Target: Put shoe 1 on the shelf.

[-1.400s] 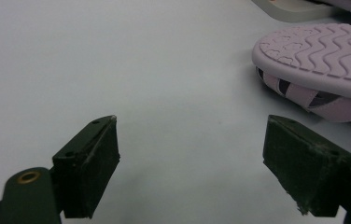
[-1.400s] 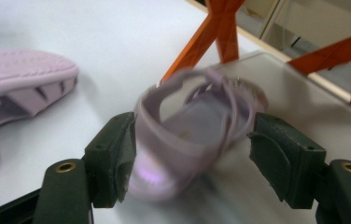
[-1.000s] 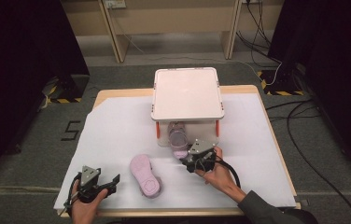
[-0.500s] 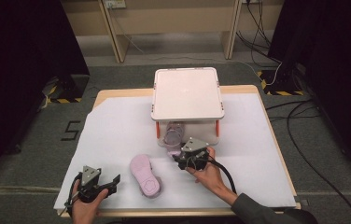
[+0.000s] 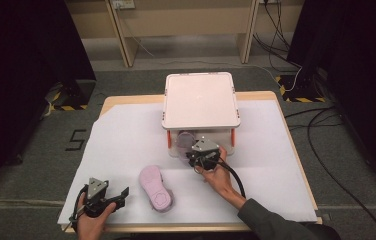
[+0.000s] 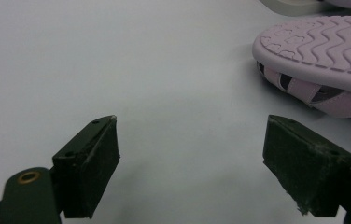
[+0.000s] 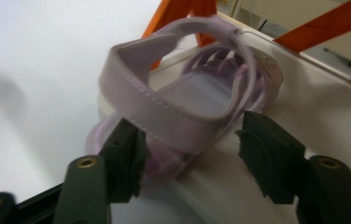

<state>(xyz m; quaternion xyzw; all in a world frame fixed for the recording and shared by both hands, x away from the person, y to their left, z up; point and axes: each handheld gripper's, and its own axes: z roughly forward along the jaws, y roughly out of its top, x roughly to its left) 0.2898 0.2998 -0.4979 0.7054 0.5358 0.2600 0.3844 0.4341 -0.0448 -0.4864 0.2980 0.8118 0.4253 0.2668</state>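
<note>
Both grippers are black, each topped by a grey three-cornered plate. The right gripper (image 5: 192,159) trails a thick black cable; brass-coloured rivets dot its arms. The right sleeve (image 5: 276,222) looks dark grey.

I see a wooden table (image 5: 107,103) under white paper (image 5: 126,135), grey floor (image 5: 41,155) marked "5" (image 5: 76,139) — black curtains (image 5: 21,45) either side, cables (image 5: 321,125) right.

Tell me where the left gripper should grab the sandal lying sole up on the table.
Judging by its pose, grip the upside-down sandal across its narrow width at the sole edge, where strap gaps show beneath. The left gripper is open beside it, so approach sideways and low along the table.
</note>
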